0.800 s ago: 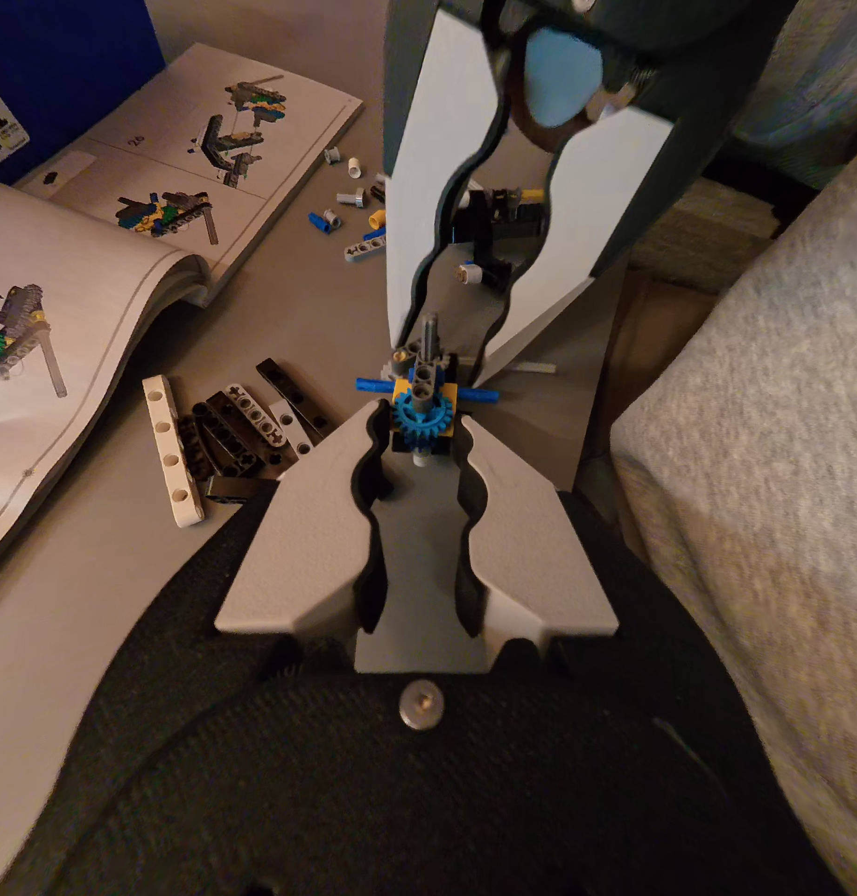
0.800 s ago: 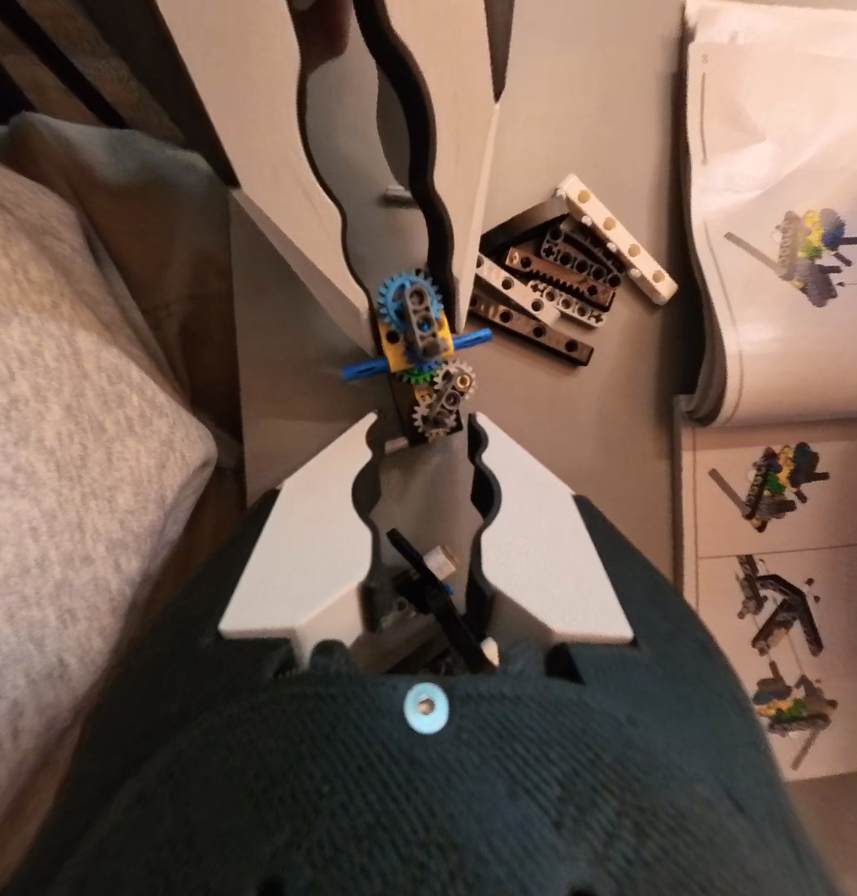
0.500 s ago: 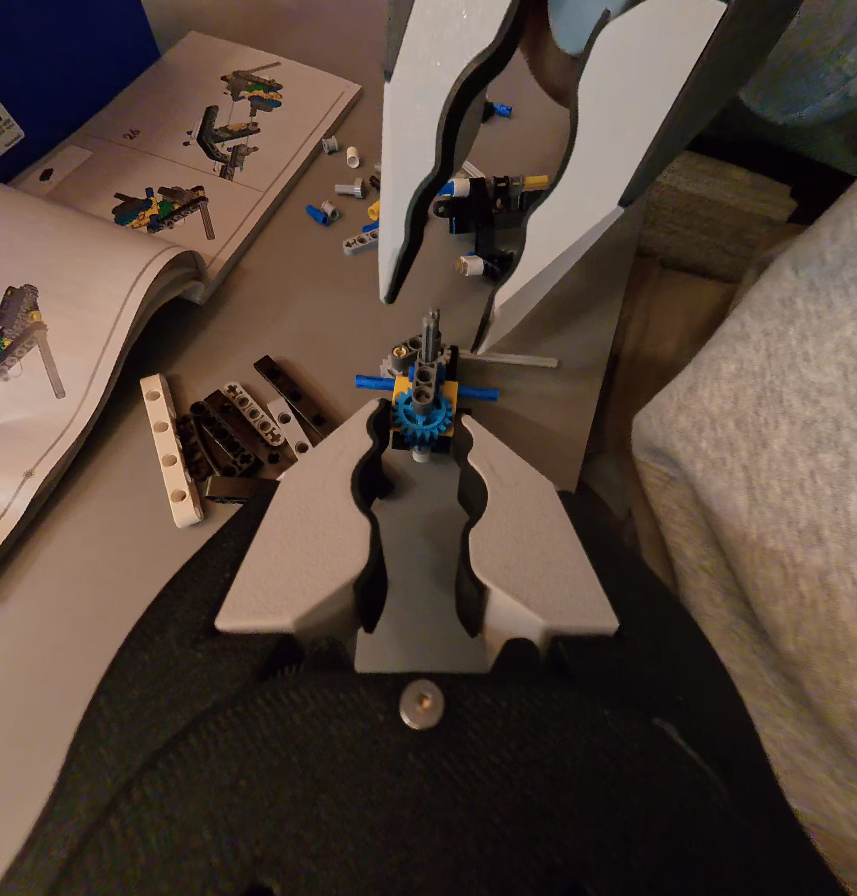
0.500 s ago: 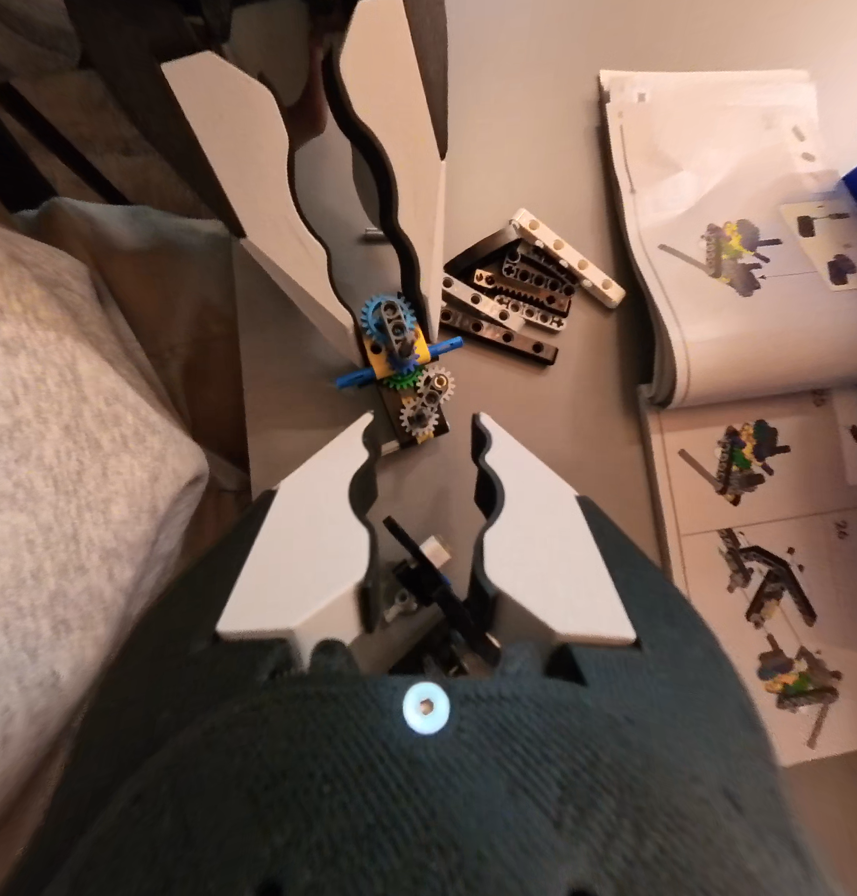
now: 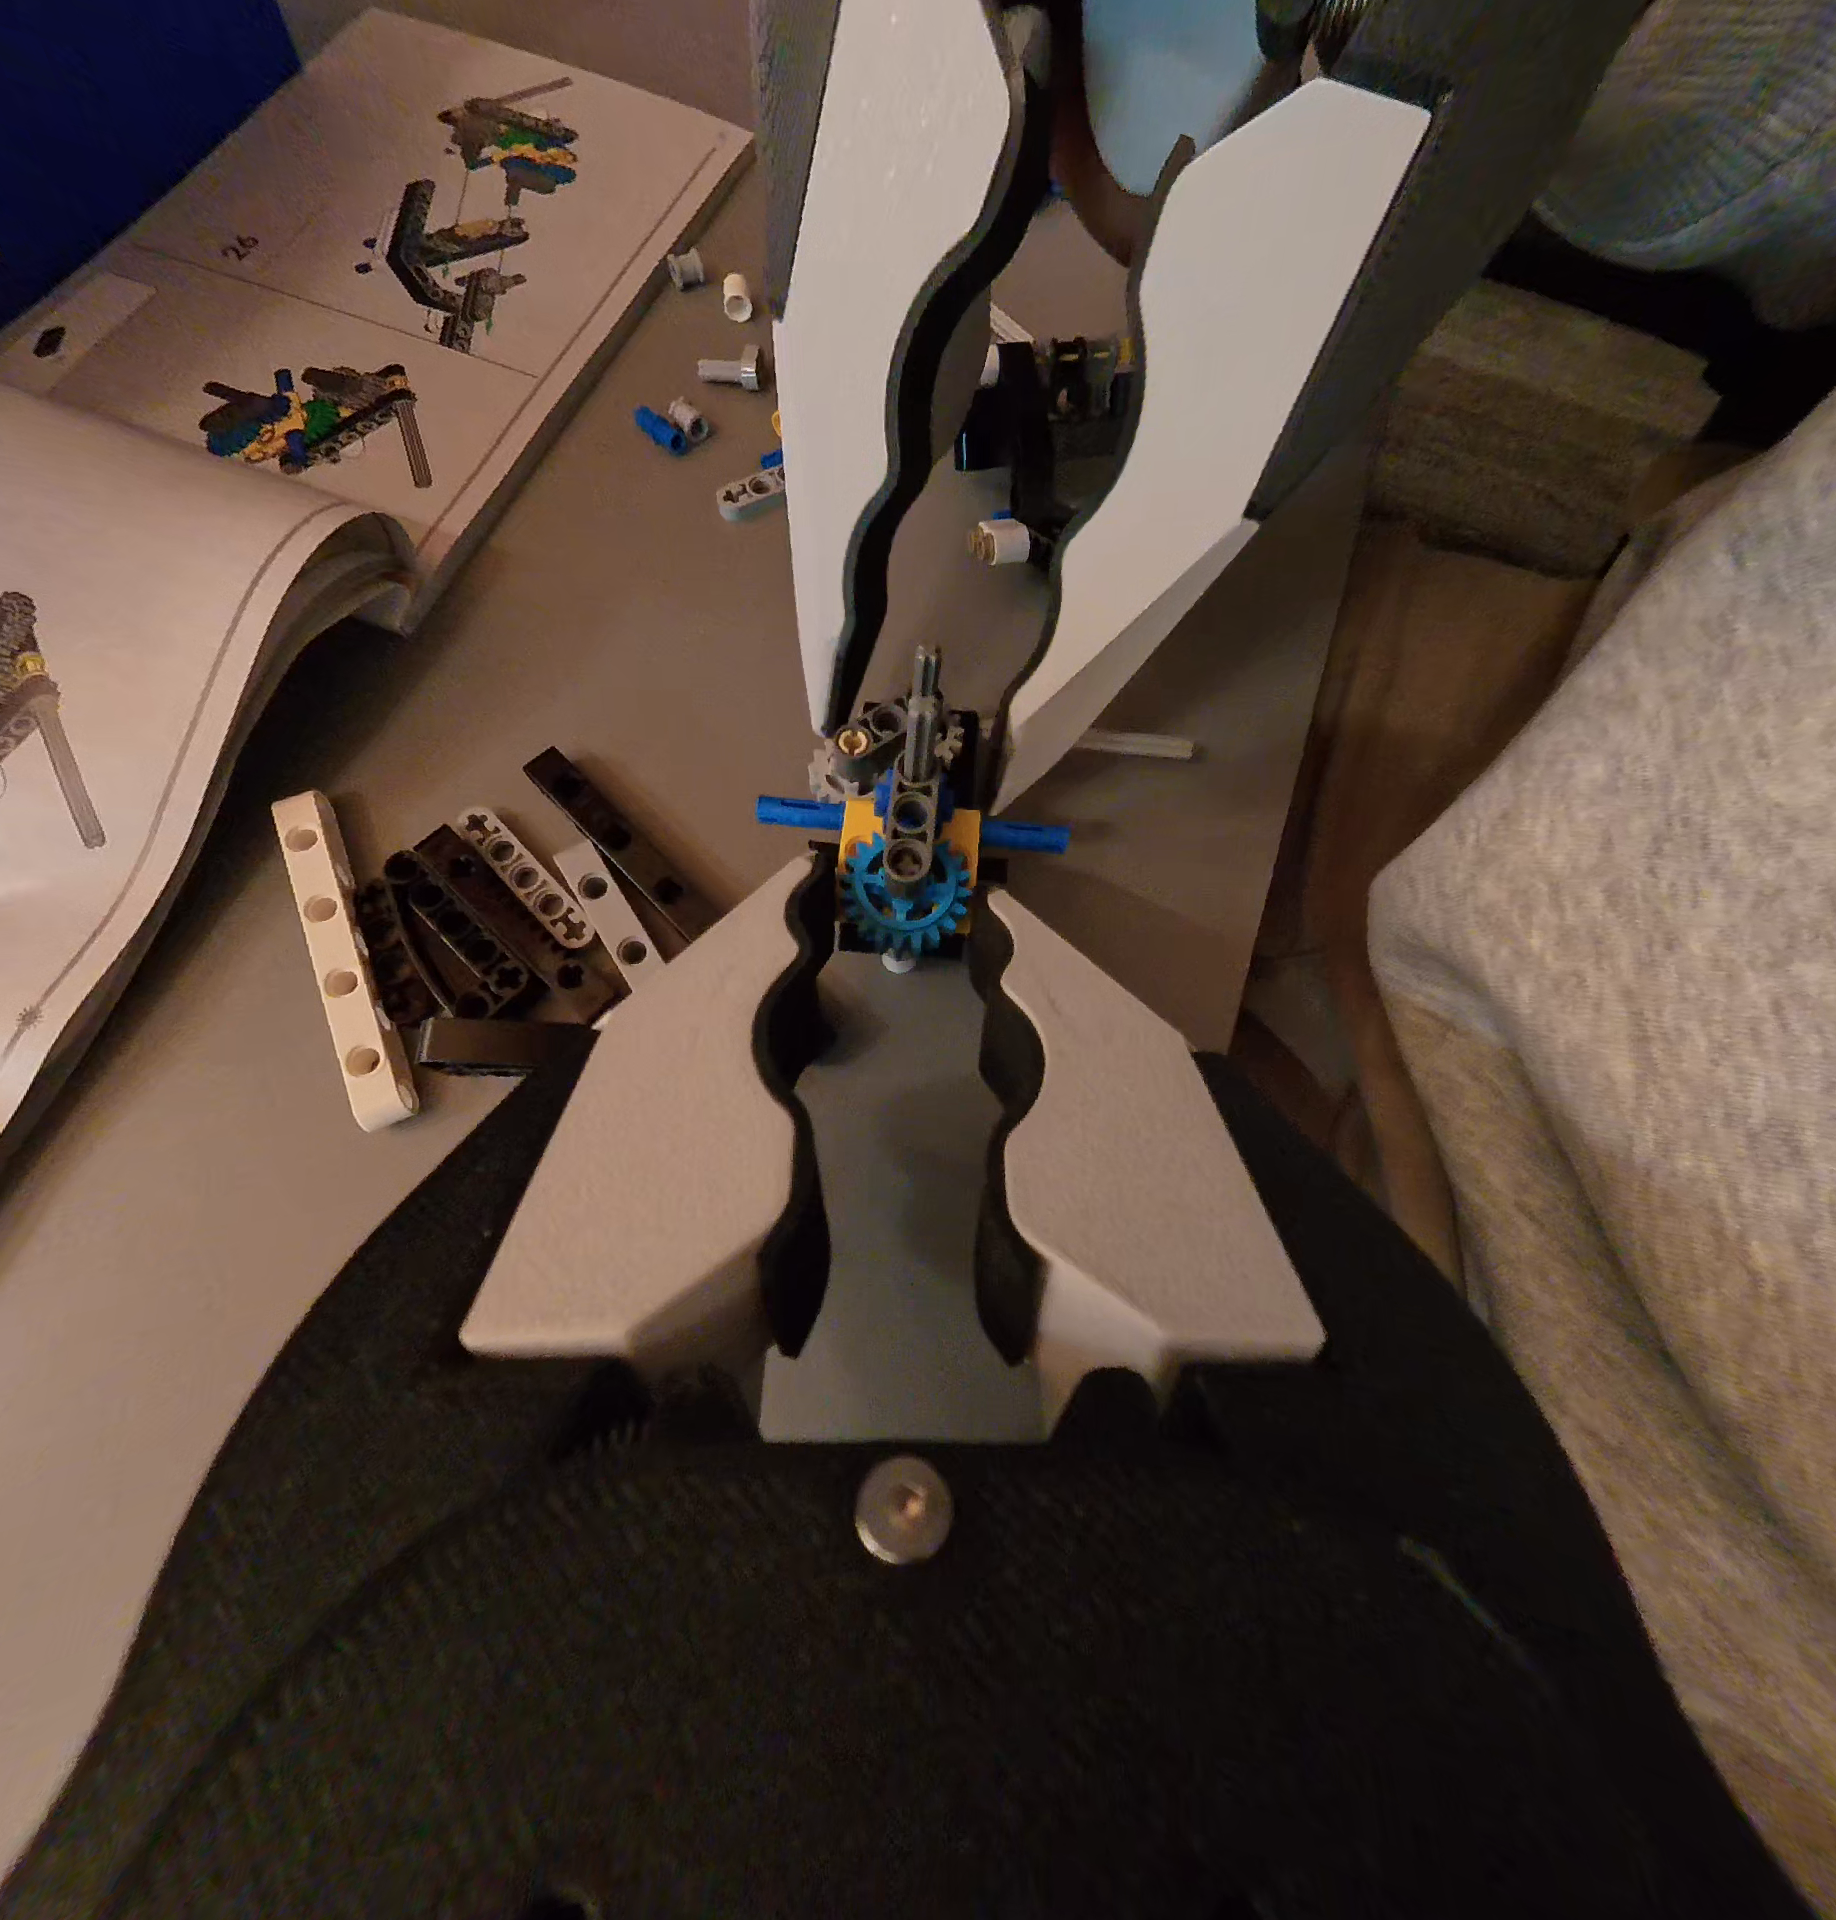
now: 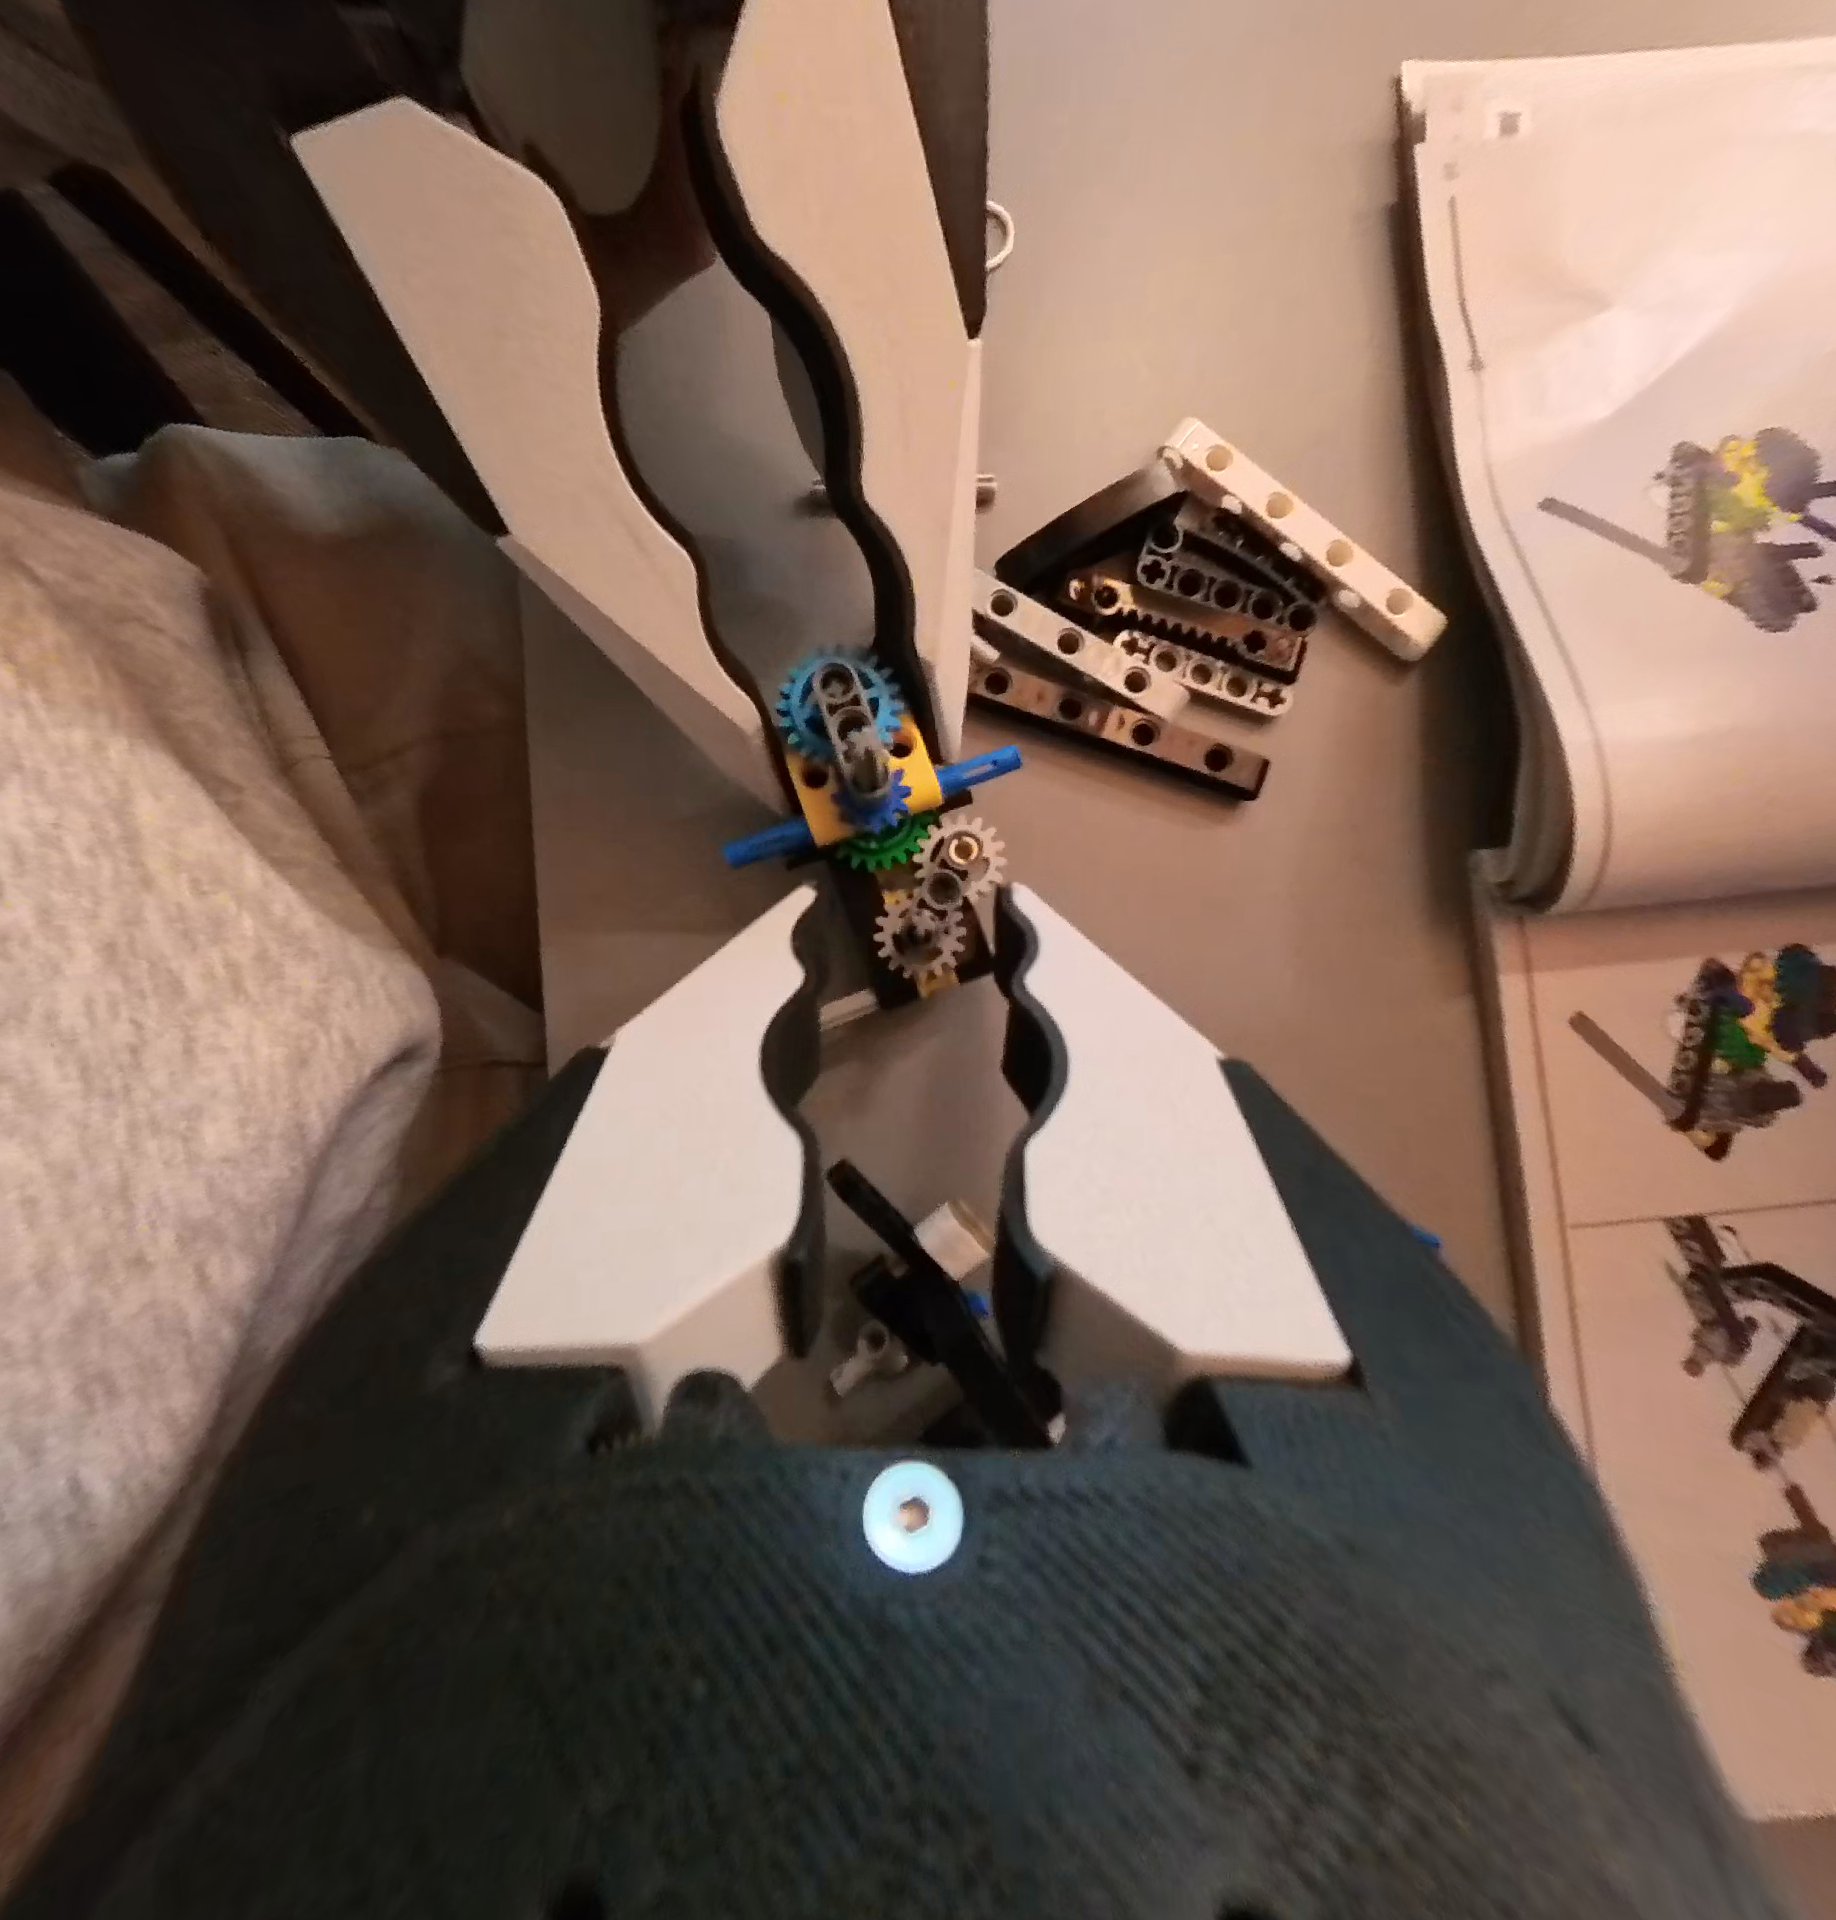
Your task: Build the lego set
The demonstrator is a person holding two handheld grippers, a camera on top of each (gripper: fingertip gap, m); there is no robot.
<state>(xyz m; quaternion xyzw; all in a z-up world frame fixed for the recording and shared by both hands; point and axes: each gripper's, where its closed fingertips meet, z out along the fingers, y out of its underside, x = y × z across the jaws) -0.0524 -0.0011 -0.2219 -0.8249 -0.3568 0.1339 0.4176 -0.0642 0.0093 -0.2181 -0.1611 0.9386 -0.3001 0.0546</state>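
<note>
A small gear assembly point(image 5: 906, 883) of yellow and black beams, with a blue gear, a blue cross axle and grey gears, hangs above the grey table. My left gripper point(image 5: 903, 894) is shut on its blue-gear end. My right gripper point(image 6: 903, 904) faces it and is closed on the opposite end with the grey gears point(image 6: 919, 935). In the left wrist view the right gripper point(image 5: 919, 727) comes in from the top. In the right wrist view the left gripper point(image 6: 862, 758) comes in from the top.
A pile of black, grey and white beams point(image 5: 478, 935) point(image 6: 1153, 644) lies beside the grippers. An open instruction booklet point(image 5: 270, 416) point(image 6: 1672, 520) is beyond it. Loose pins point(image 5: 685, 416) and a black sub-assembly point(image 5: 1049, 416) lie behind. A grey cushion point(image 5: 1620, 1039) borders the table edge. Left and right tips are no more than a few centimetres apart.
The right gripper pulled back from the assembly half a second ago and has come back onto its grey-gear end. The left gripper has kept hold of the assembly.
</note>
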